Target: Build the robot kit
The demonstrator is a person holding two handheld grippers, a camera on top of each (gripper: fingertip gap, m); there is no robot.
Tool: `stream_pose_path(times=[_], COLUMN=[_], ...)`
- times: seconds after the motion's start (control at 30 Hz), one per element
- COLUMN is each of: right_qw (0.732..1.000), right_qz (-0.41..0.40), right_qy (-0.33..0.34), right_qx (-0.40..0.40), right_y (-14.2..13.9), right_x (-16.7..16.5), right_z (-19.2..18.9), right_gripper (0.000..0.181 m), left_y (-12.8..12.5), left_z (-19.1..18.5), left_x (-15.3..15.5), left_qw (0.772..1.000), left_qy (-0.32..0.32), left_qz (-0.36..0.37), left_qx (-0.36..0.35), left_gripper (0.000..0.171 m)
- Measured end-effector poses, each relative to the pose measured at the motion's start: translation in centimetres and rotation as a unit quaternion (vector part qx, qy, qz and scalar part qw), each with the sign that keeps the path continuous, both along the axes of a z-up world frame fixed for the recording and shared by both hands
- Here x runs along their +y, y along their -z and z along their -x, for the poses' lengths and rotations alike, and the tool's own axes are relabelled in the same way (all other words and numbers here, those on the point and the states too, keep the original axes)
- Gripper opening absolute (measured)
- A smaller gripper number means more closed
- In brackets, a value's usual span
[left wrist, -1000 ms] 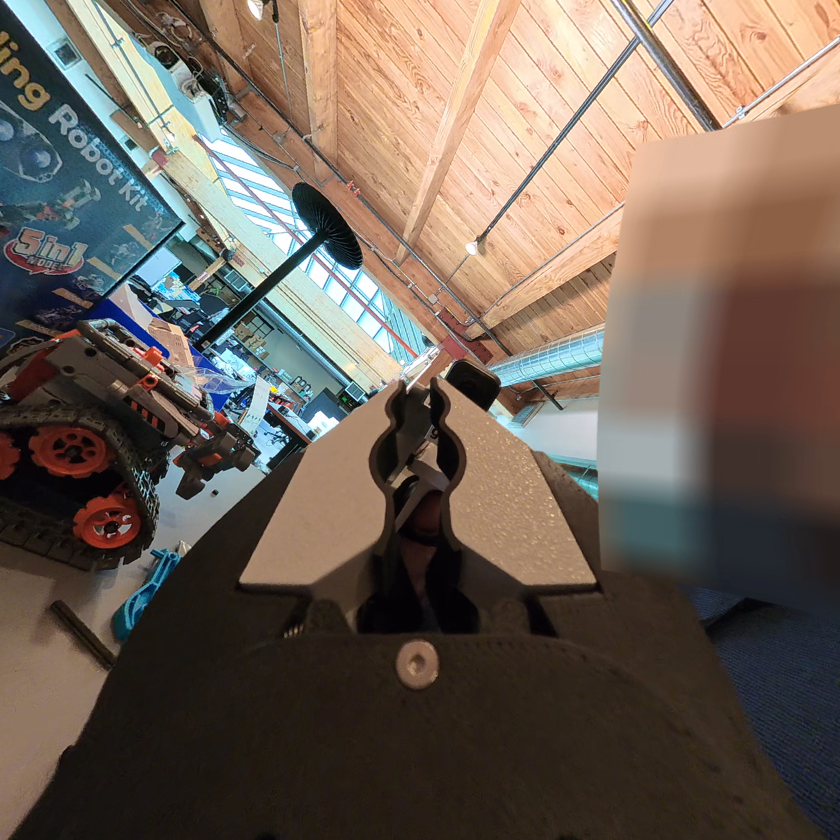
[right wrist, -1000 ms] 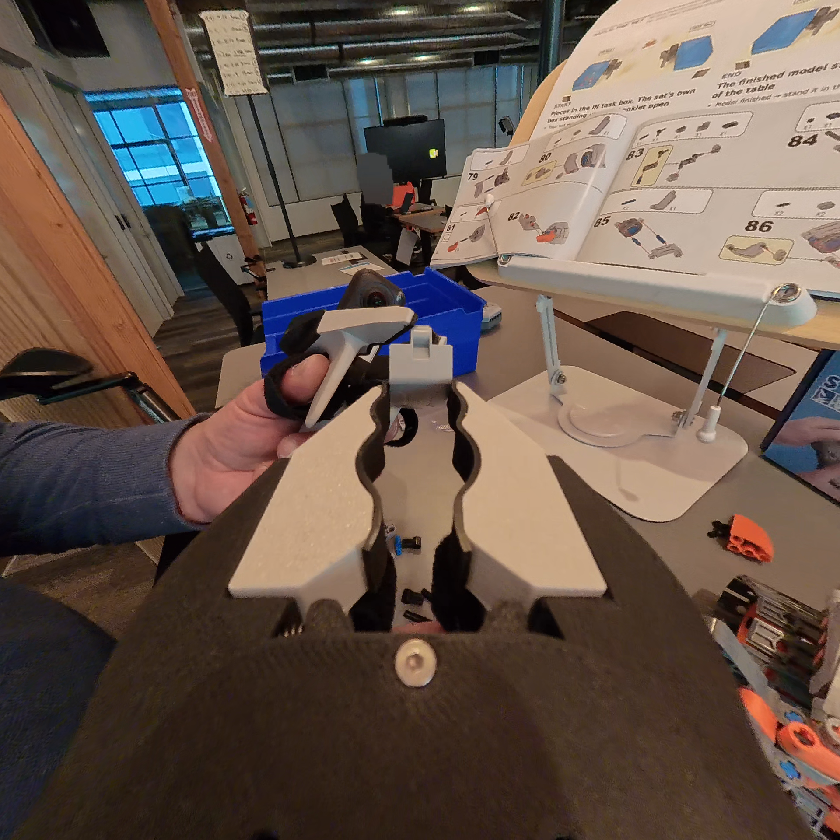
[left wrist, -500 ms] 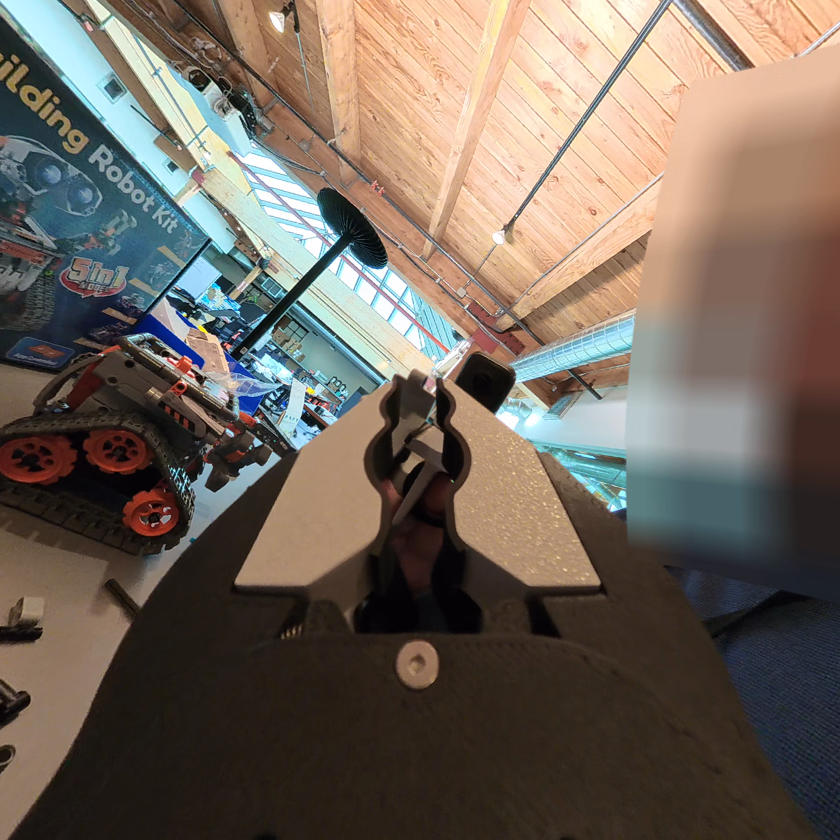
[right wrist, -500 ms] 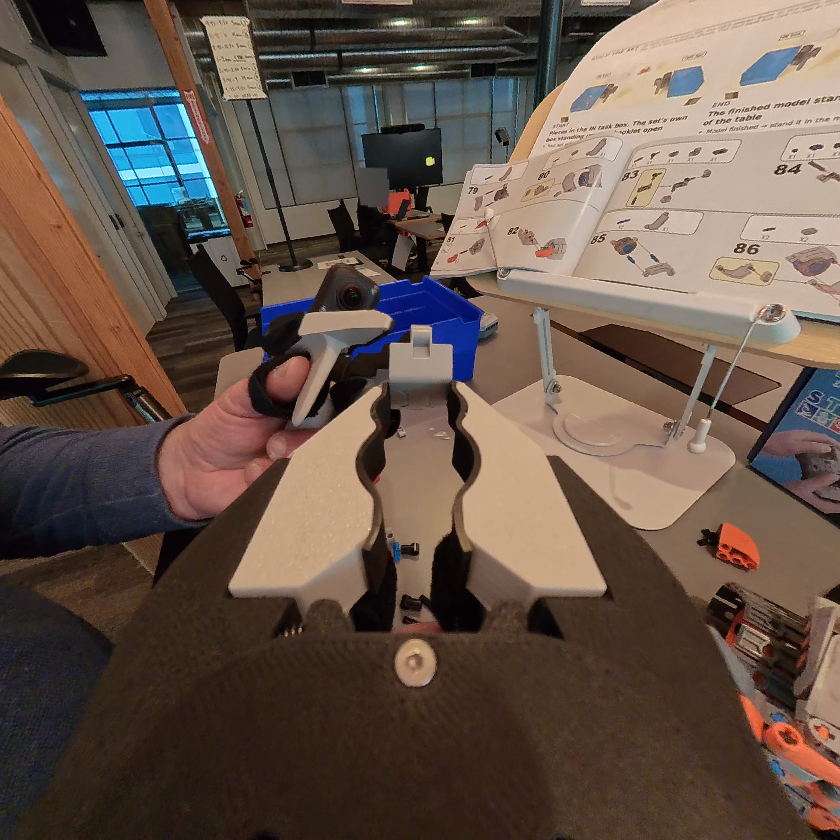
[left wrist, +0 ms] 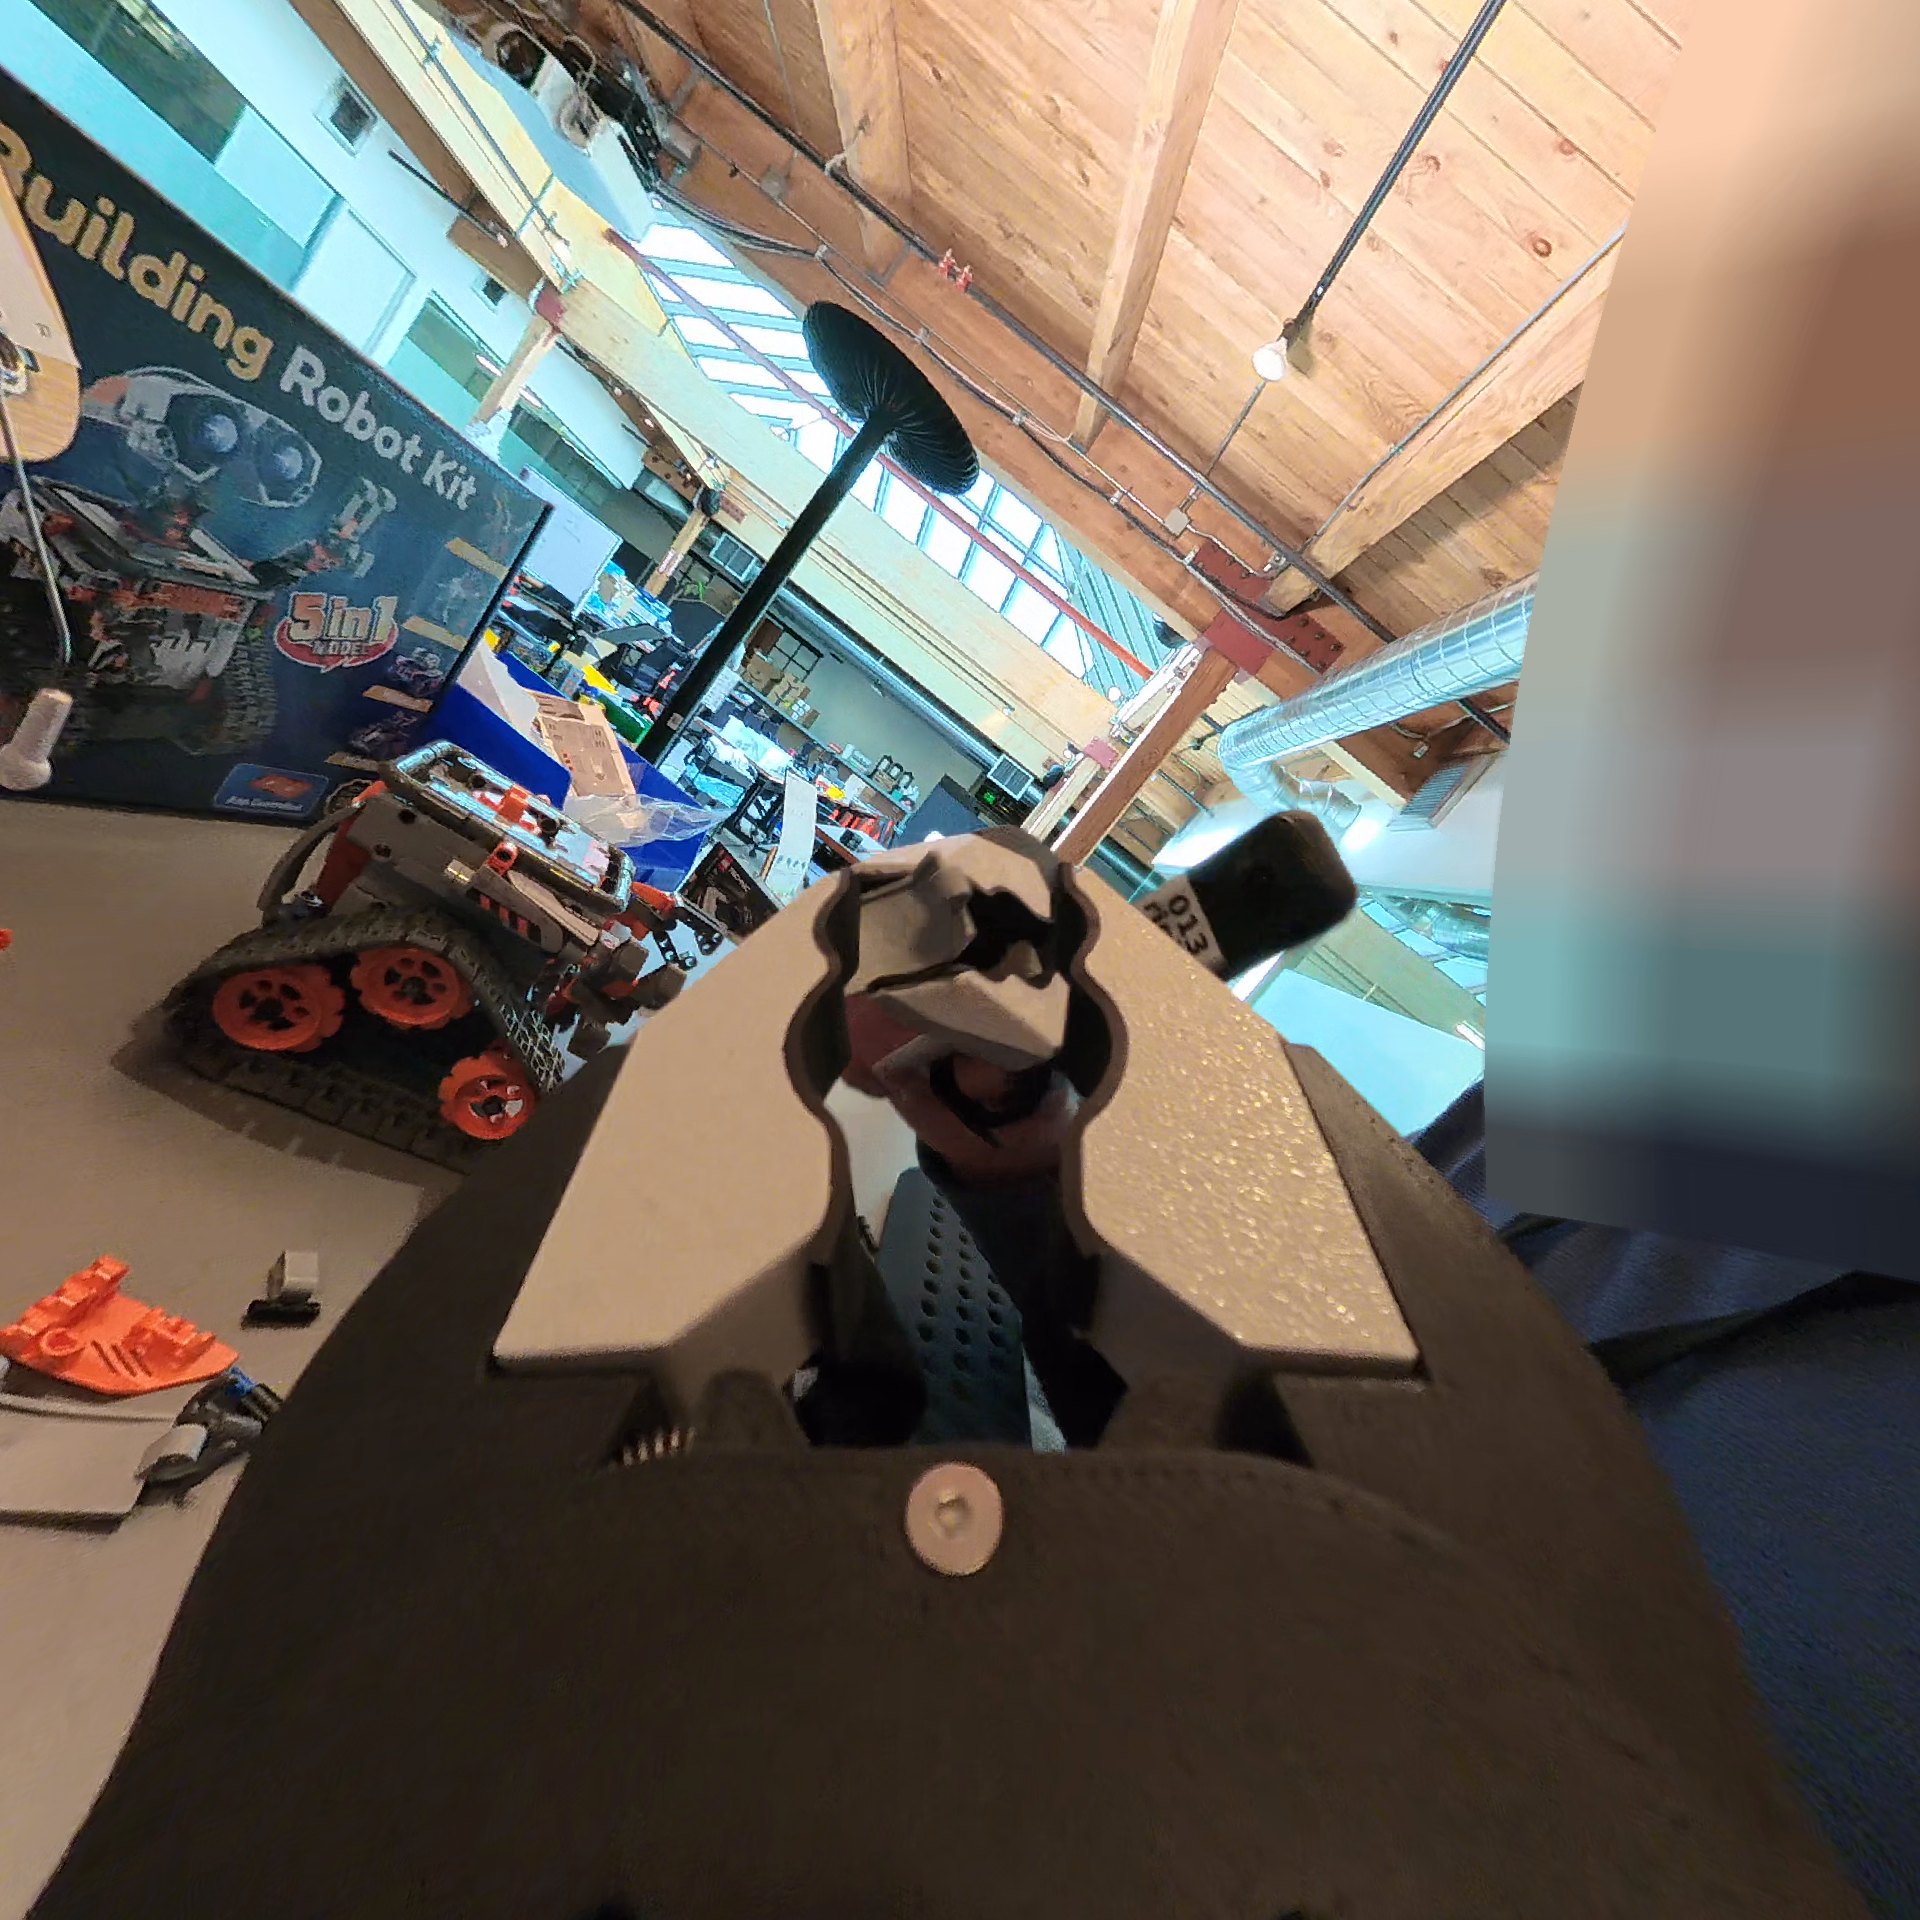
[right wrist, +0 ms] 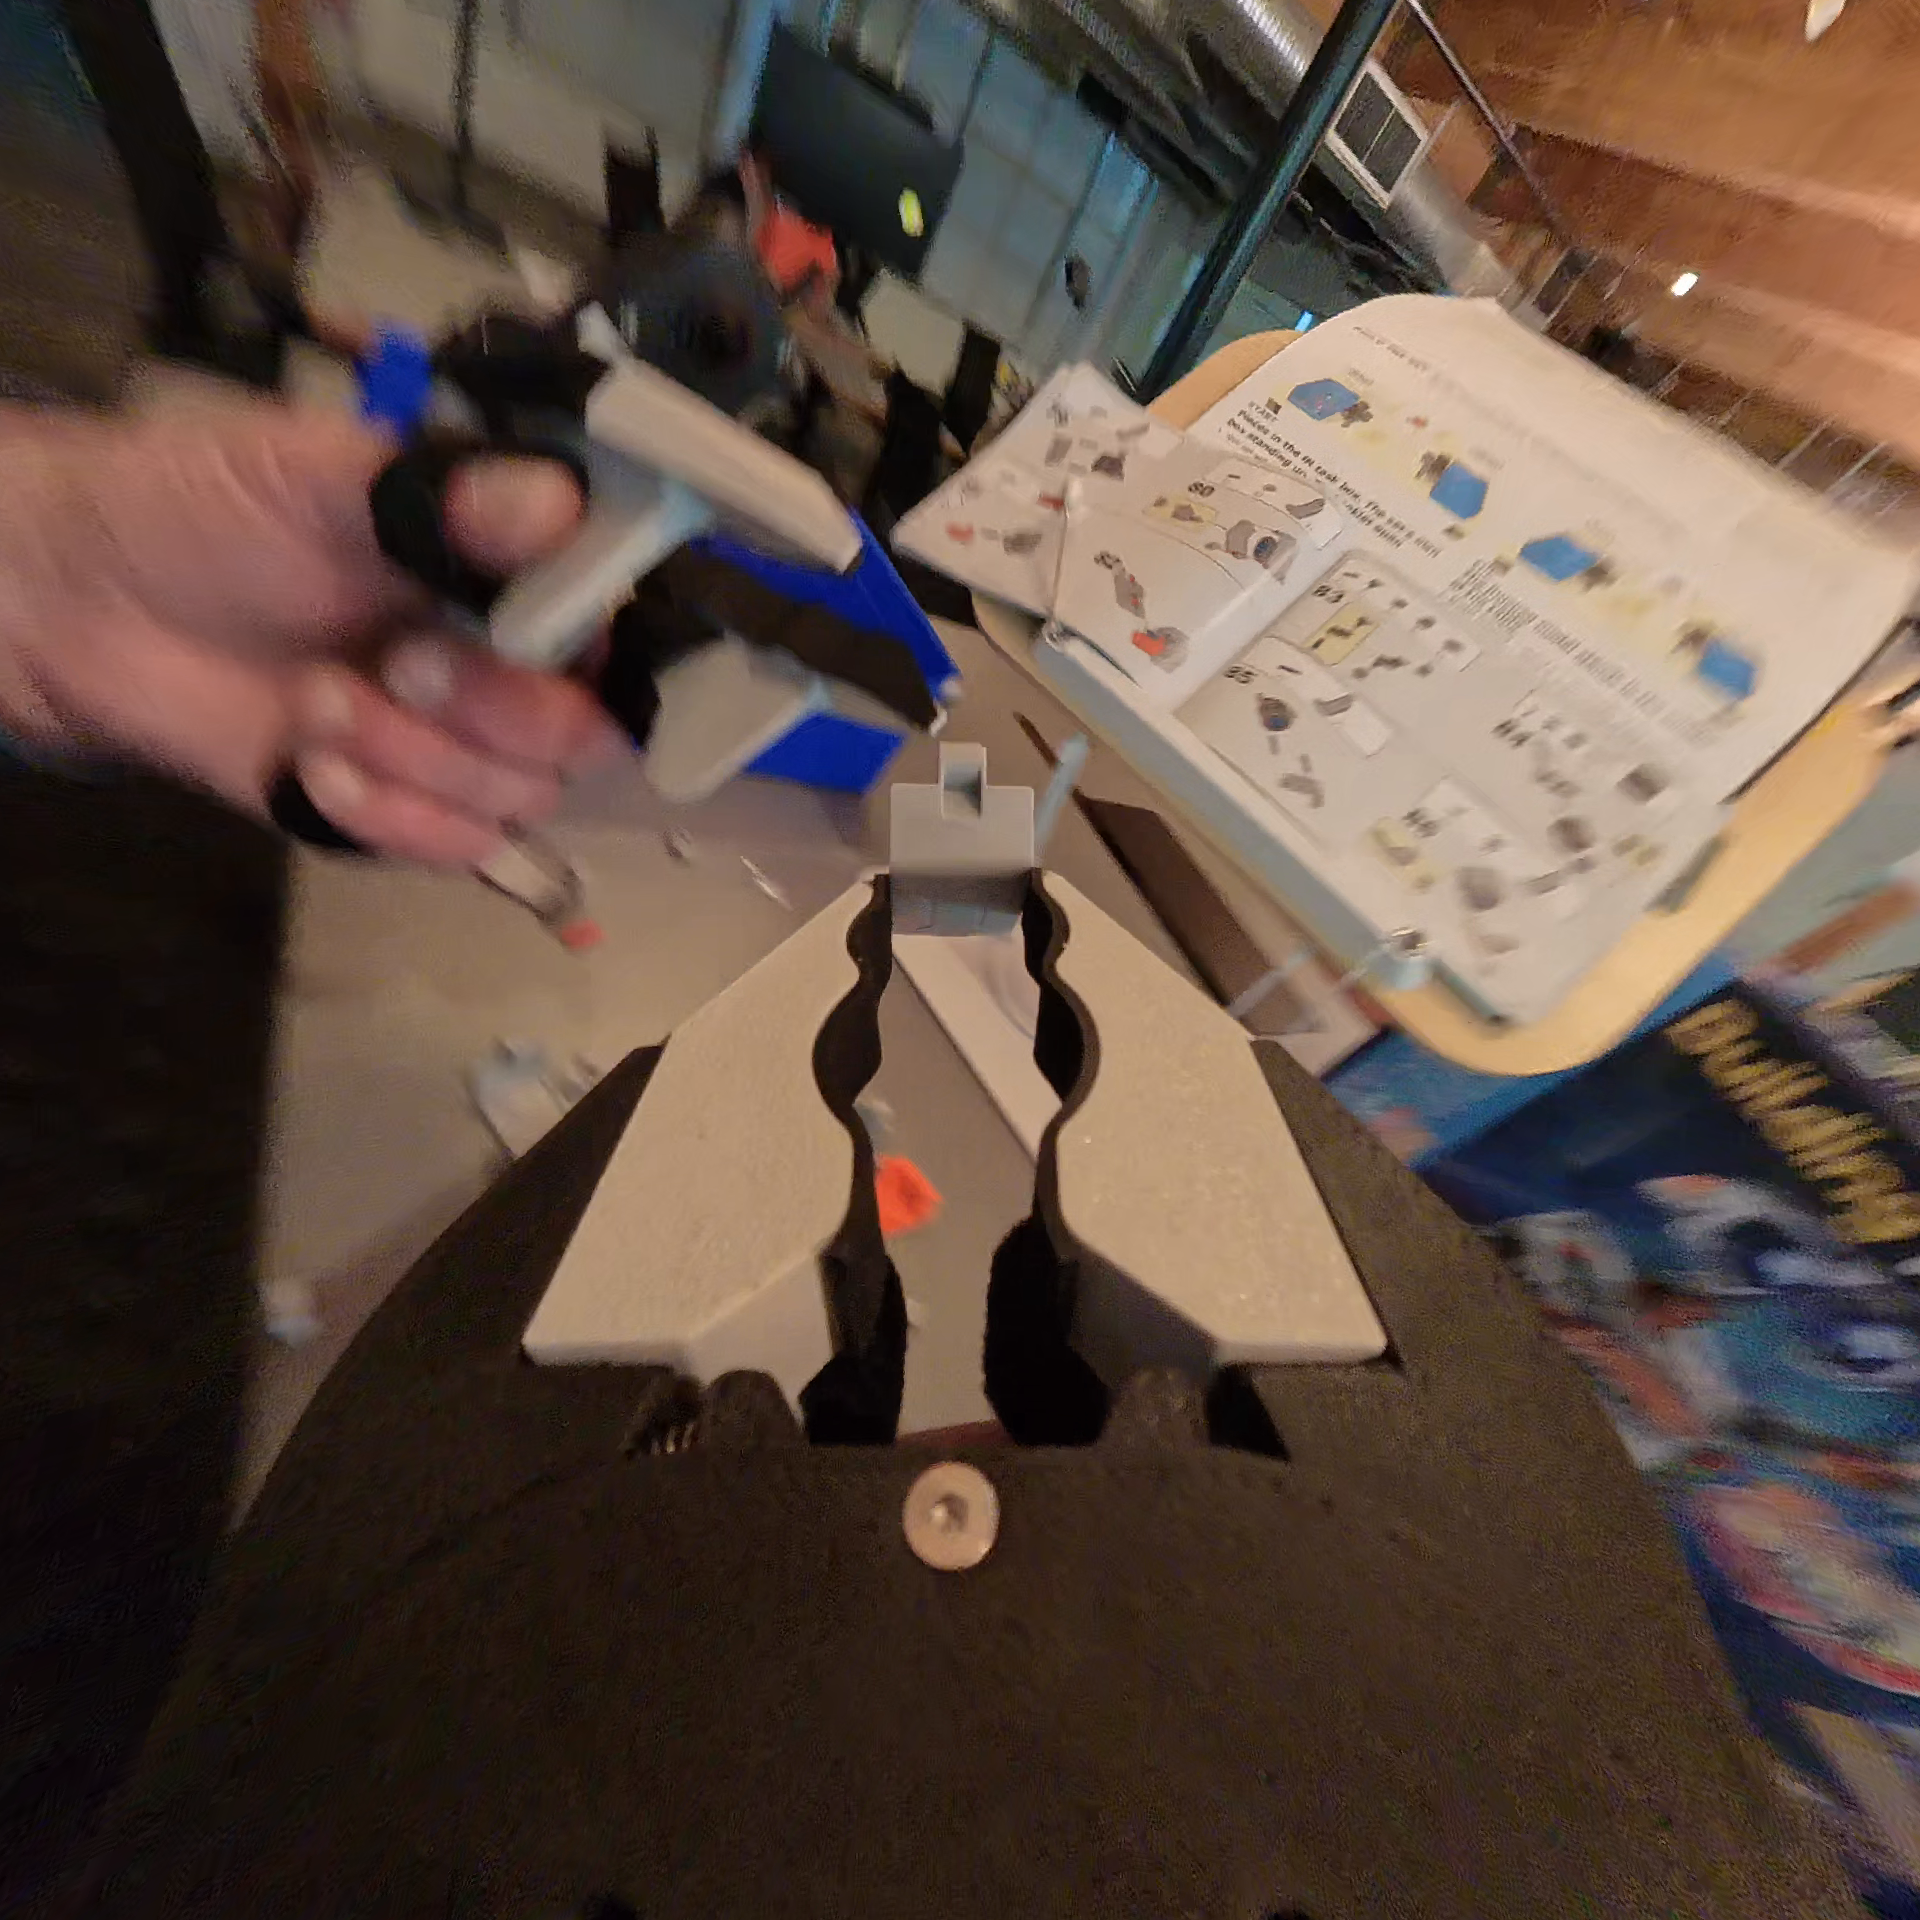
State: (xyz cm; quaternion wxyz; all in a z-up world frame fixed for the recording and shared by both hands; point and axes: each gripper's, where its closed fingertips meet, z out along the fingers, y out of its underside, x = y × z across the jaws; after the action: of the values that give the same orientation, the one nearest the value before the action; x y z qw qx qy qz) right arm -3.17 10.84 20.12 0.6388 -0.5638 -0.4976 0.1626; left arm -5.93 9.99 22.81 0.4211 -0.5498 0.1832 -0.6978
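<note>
Grip: your right gripper [right wrist: 961,894] is pinched on a small grey brick [right wrist: 961,831]. Only the brick's lower end sits between the tips, and the rest stands clear above them. Squeeze evenly and do not twist, as so shallow a hold looks easy to lose.
Other gripper: your left gripper [left wrist: 956,904] is spread, with nothing between its fingers. In the right wrist view it hangs in your hand [right wrist: 208,582], up and left of the brick and apart from it.
Blur: the right wrist view is smeared, so slow that hand.
Tabletop: the middle of the tabletop [right wrist: 436,997] is mostly bare, your best open room. An orange piece [right wrist: 904,1195] lies below the right fingers.
Right side: the booklet stand [right wrist: 1403,644] overhangs here, so room is tight.
Far side: a blue bin [right wrist: 831,748] sits behind the grippers.
Left view: the tracked model [left wrist: 395,935] stands before the kit box [left wrist: 260,468]. An orange plate [left wrist: 104,1340] lies nearer you.
</note>
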Motion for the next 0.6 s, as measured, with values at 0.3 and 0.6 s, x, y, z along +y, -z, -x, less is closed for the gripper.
stream_pose_path(times=[0.3,0.6], right_qw=[0.975,0.991], right_qz=[-0.166,-0.083], right_qy=[0.046,0.067], right_qx=[-0.139,-0.078], right_y=[-0.5,0.7], right_x=[0.1,0.0], right_z=[-0.1,1.4], right_gripper=[0.023,0.023], left_y=[0.5,1.5], left_z=[-1.6,-2.9], left_x=[-1.2,-1.2], left_qw=[0.999,0.997], left_qy=[0.030,-0.019], left_qz=[-0.018,-0.042], left_qx=[0.035,0.057], left_gripper=[0.032,0.013])
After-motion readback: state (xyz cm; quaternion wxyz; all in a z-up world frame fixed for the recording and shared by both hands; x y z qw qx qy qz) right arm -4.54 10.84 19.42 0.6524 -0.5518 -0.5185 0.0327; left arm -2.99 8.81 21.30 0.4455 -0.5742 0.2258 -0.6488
